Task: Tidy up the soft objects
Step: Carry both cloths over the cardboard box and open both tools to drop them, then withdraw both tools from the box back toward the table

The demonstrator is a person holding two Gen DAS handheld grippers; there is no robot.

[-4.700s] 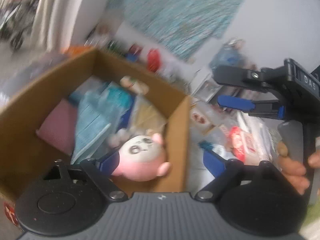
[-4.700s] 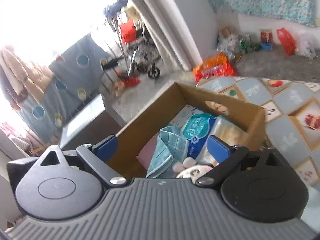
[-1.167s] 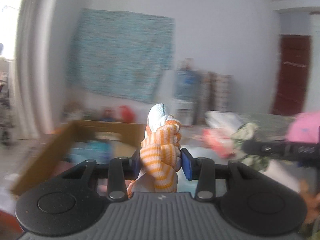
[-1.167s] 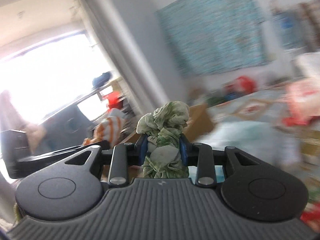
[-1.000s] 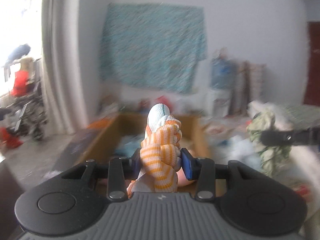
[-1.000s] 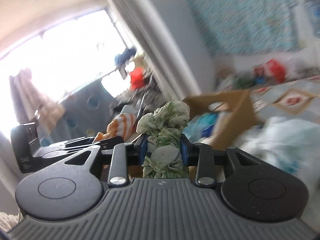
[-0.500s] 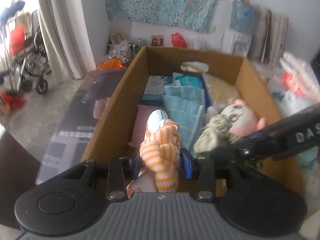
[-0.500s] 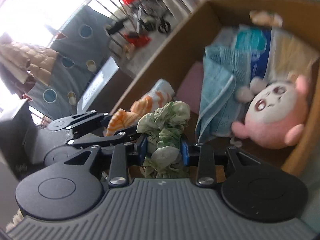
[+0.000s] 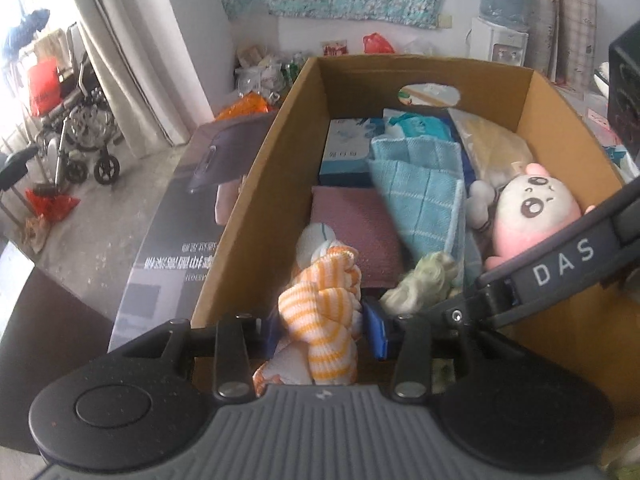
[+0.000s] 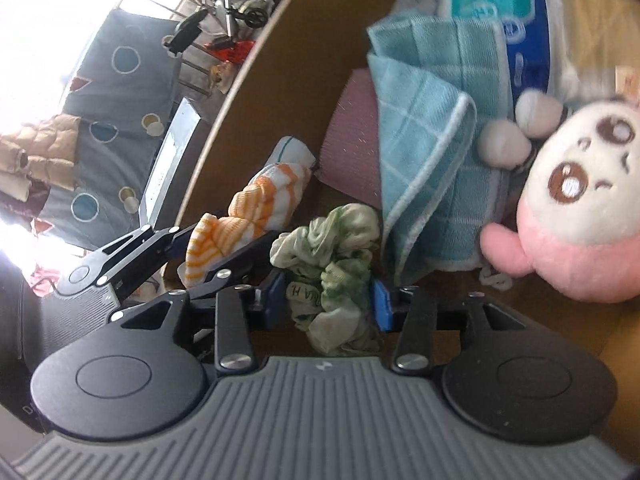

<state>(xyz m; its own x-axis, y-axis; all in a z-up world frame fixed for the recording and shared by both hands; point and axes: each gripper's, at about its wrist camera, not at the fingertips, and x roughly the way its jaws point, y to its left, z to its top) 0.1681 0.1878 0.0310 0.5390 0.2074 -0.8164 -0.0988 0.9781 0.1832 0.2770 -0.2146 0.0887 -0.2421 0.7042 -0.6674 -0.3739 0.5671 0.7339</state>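
Both claws over near end of cardboard box (image 9: 256, 184), jaws opening. Left claw (image 9: 320, 330) letting go of orange striped sock (image 9: 320, 304); right claw (image 10: 326, 302) loosening on green sock (image 10: 332, 264), 3 o'clock of it. Risk: sock snags on pad, lifts back out; or green one drops onto blue towel (image 10: 424, 160), slides messy against pink plush (image 10: 576, 200).

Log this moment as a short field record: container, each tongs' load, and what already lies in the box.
container: cardboard box, open top
left tongs: opening, orange-striped sock bundle between the pads, over the box's near end
right tongs: opening, green-and-white cloth bundle between the pads, beside the left
already in box: pink plush toy, teal checked towel, mauve cloth, tissue packs
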